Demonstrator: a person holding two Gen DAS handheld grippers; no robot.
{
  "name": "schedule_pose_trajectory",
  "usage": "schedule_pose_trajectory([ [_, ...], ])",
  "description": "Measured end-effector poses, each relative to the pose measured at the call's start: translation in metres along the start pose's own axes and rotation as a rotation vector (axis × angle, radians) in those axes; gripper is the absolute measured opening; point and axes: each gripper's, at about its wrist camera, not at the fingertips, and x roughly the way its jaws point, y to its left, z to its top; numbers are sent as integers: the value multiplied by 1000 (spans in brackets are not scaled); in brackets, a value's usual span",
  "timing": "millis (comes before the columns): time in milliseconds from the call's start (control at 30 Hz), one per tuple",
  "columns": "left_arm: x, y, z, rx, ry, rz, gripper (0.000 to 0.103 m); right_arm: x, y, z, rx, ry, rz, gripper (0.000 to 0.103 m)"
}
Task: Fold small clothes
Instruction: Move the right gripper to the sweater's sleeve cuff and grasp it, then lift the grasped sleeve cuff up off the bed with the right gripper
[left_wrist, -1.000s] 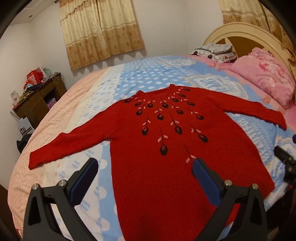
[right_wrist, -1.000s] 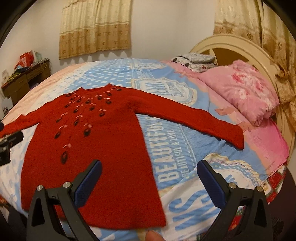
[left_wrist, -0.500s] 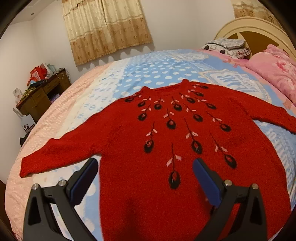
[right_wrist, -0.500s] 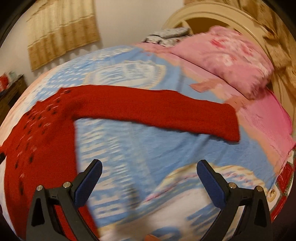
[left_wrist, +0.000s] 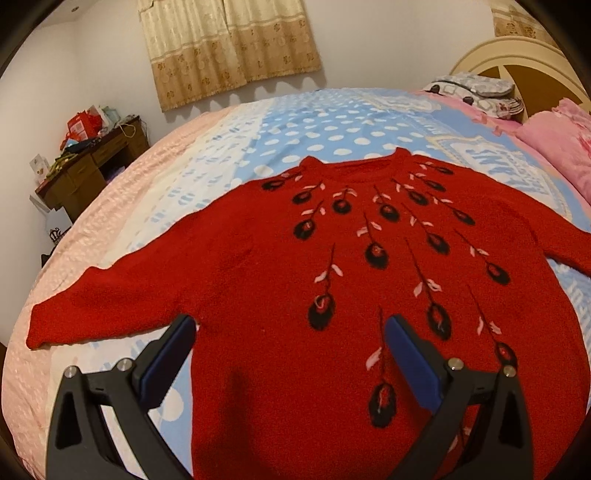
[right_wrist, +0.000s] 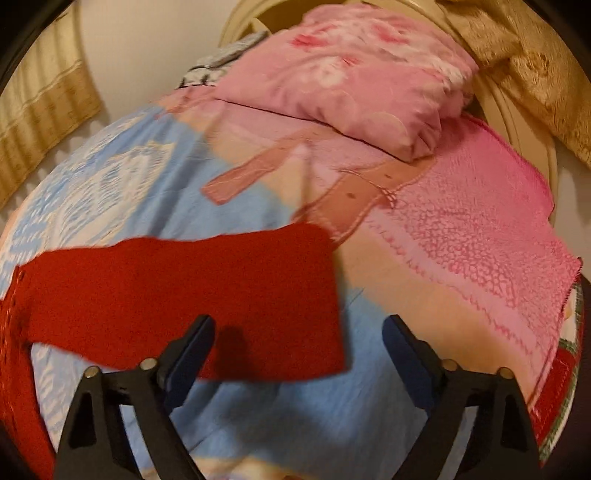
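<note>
A red knitted sweater with black and pink feather motifs lies flat, front up, on the bed, both sleeves spread out. My left gripper is open and empty, low over the sweater's lower left body, near the armpit of the left sleeve. In the right wrist view the sweater's right sleeve lies across the blue sheet, its cuff end at centre. My right gripper is open and empty, just above the cuff, its left finger over the sleeve's near edge.
The bed has a blue, white and pink cover. A pink pillow and pink blanket lie beyond the right sleeve, by the cream headboard. A cluttered wooden desk stands left of the bed. Curtains hang behind.
My left gripper moved forward and lower over the sweater's body. My right gripper swung right and dropped close to the right sleeve's cuff. Both stayed open.
</note>
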Motion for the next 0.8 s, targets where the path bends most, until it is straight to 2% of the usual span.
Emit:
schedule_pose_trajectory([
  [167,0,1,0,1,-5,4,103,16,-7,15,23,27,5,78],
  [233,1,1,0,-3,-2,2,103,20,-6,16,29,43,22,68],
  [367,5,7,2,-12,2,-3,103,21,-4,16,40,46,54,55],
  [433,4,9,3,-11,-3,1,103,19,2,16,22,44,77,36],
  [467,4,10,3,-10,-7,7,103,18,4,16,14,46,83,30],
  [500,3,11,4,-11,-10,10,103,18,7,17,6,50,91,18],
  [533,2,13,4,-14,-10,8,103,18,9,18,-2,55,98,12],
  [667,-3,23,7,-37,-17,3,103,7,18,25,-14,50,132,9],
  [800,-5,35,8,-56,-25,7,103,-19,32,37,-26,4,180,9],
])
